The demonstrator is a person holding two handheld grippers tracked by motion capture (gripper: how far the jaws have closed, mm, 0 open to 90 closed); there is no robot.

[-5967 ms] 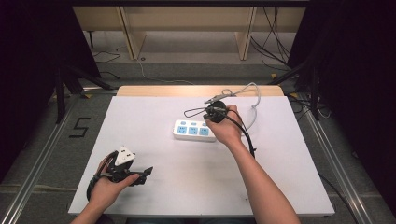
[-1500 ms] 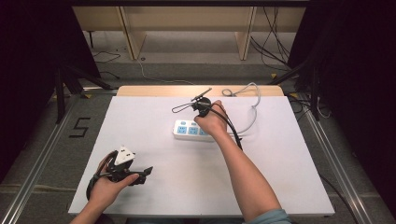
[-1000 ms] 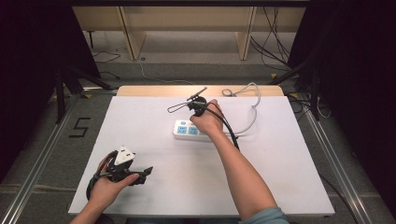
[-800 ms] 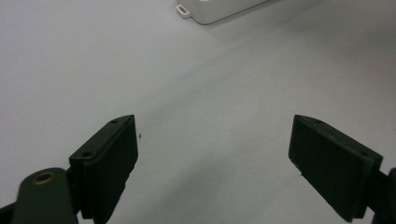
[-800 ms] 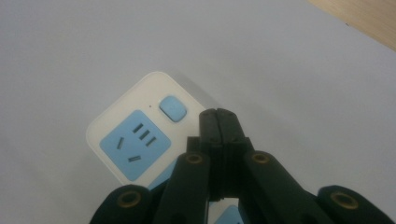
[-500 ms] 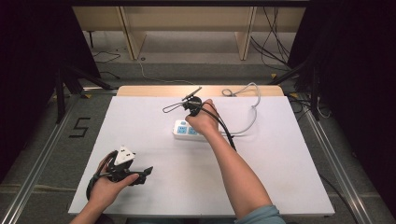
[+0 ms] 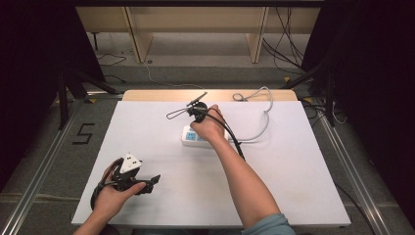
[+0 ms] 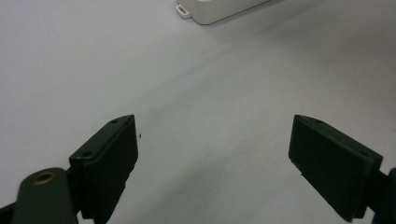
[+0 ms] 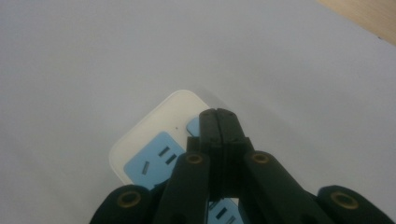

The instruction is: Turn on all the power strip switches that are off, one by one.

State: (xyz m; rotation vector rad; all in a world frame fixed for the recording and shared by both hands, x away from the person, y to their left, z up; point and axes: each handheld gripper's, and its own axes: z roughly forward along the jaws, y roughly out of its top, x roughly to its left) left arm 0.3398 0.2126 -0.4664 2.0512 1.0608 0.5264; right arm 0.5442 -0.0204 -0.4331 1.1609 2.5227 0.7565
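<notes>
A white power strip [image 7: 188,139] with blue sockets lies mid-table, and its white cable [image 7: 263,120] curls off toward the back right. A hand holds my right gripper [image 7: 196,117] over the strip's left end. In the right gripper view its jaws [image 9: 219,115] are pressed together with nothing between them. The tips are above a small blue patch near the end of the strip [image 9: 154,140]; I cannot tell whether they touch it. My left gripper [image 7: 148,180] rests low at the front left with its jaws [image 8: 212,140] wide apart over bare table. The strip's end [image 8: 219,8] lies far ahead of it.
The white tabletop [image 7: 303,181] ends in a wooden strip [image 7: 161,95] at the back. Wooden shelf legs [image 7: 137,39] and loose cables [image 7: 288,34] stand on the floor behind. Metal rails [image 7: 39,181] run along both sides, and a "5" mark [image 7: 83,133] is on the floor at left.
The right hand has carried its shut gripper leftward along the power strip, from the right end to the left end. The left gripper has stayed where it was, open.
</notes>
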